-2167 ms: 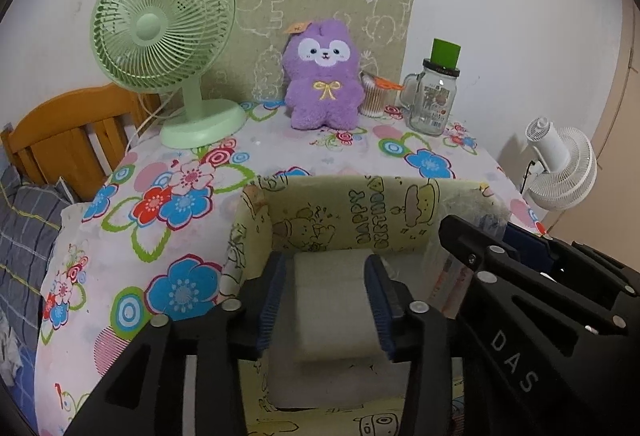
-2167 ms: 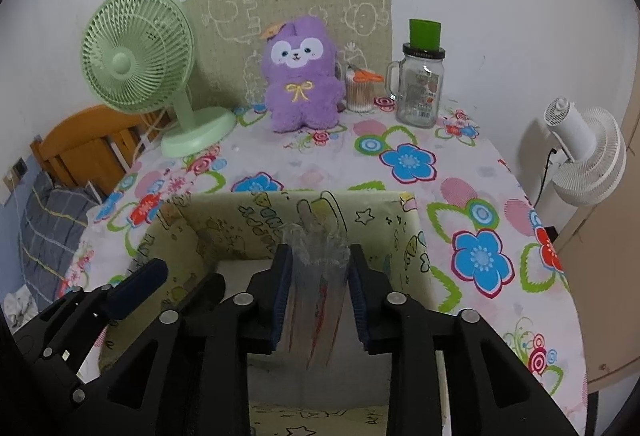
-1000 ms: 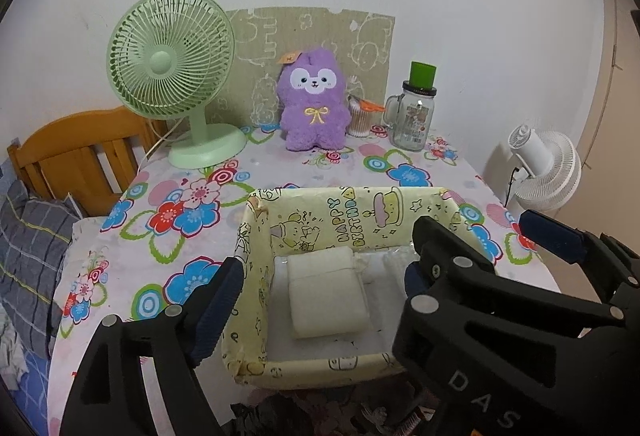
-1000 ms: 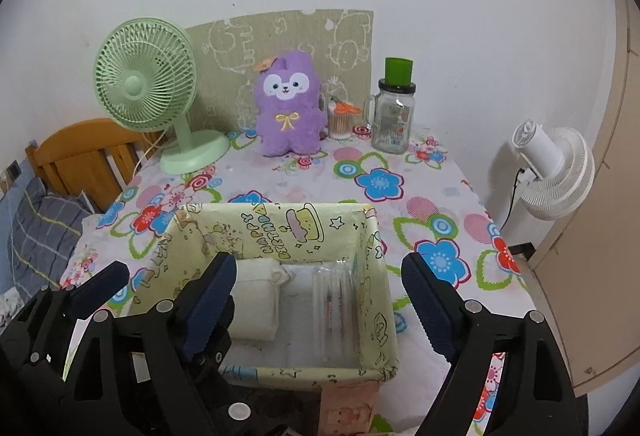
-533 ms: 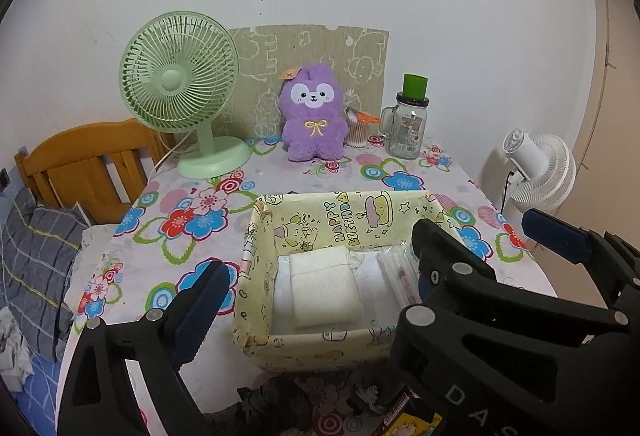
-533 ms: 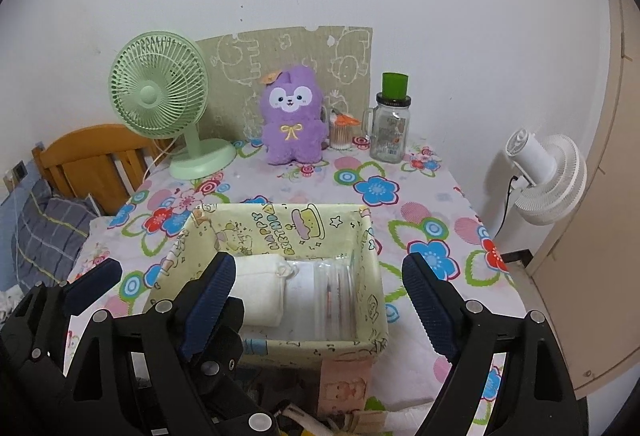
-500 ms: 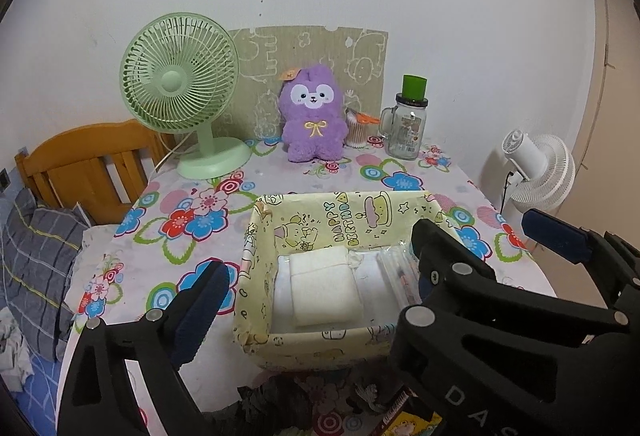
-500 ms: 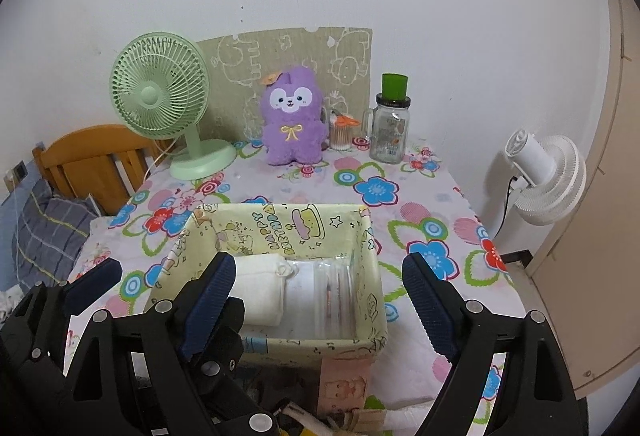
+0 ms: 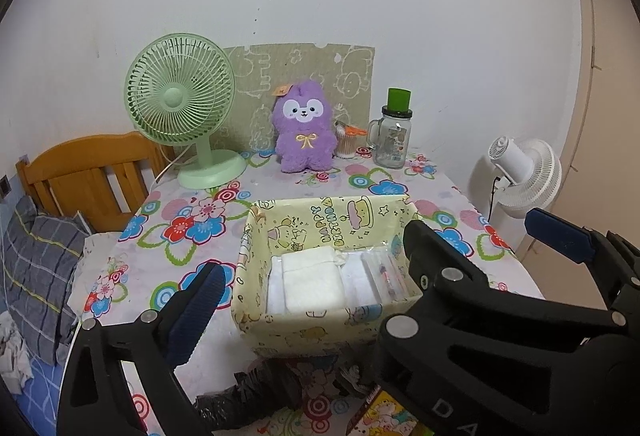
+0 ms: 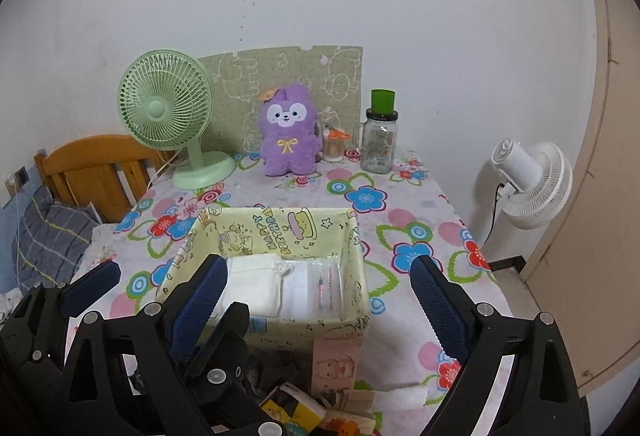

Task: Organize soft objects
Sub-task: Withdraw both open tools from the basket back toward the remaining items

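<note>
Hand-held grippers (image 9: 304,276) (image 10: 320,288) gape wide, holding nothing.

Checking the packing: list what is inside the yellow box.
Inside the yellow box: a folded white cloth on the left, a clear plastic packet on the right. The near wall hides the floor's front strip.

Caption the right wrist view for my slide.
Open right gripper above a yellow box holding a cloth.

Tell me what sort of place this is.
Probably a bedroom in a home: a wooden bed frame with plaid bedding sits beside a table under a flowered cloth, which bears a purple plush toy and a green desk fan.
</note>
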A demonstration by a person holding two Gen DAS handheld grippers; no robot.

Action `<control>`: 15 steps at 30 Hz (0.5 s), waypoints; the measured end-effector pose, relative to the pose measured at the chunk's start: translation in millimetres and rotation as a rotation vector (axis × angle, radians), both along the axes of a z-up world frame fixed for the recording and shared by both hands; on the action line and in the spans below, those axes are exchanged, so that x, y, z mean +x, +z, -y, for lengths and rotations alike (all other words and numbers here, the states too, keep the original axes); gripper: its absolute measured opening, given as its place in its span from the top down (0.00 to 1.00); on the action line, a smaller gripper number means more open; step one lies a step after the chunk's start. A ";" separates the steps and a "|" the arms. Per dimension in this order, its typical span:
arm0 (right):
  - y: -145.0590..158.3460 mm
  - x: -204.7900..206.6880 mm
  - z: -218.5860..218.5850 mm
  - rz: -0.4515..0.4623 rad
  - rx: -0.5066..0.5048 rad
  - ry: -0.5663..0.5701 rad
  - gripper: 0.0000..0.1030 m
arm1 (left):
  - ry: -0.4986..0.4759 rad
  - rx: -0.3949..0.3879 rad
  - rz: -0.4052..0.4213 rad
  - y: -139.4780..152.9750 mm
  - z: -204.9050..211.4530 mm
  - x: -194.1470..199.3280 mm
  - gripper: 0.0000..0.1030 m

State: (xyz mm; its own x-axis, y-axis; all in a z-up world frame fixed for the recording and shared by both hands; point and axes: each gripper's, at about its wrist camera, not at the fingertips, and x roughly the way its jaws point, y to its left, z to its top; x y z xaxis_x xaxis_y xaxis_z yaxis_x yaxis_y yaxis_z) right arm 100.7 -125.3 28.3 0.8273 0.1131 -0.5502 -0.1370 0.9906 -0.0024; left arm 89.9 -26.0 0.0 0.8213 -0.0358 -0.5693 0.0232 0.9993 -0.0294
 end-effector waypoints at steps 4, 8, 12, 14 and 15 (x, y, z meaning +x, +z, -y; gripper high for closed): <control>0.9 -7.1 2.4 0.006 0.005 -0.006 0.08 | -0.004 0.002 0.006 1.2 3.2 -7.4 0.01; 1.9 -14.4 5.5 0.015 0.011 -0.006 0.07 | -0.007 0.002 0.010 2.4 5.0 -13.7 0.00; 1.1 -21.3 7.1 0.020 0.012 -0.009 0.06 | -0.015 0.007 0.022 3.3 7.4 -21.3 0.00; 0.3 -25.0 8.5 0.021 0.011 -0.011 0.06 | -0.019 0.008 0.027 2.9 8.9 -25.3 0.00; 0.1 -25.6 8.5 0.021 0.010 -0.012 0.06 | -0.020 0.008 0.029 2.7 9.3 -26.9 0.00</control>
State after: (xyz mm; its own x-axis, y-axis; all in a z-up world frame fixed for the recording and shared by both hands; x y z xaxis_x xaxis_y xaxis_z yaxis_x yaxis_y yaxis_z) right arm 75.1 -133.8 28.4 0.8400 0.1081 -0.5318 -0.1248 0.9922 0.0045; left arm 63.1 -35.3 2.7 0.8365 -0.0479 -0.5459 0.0440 0.9988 -0.0202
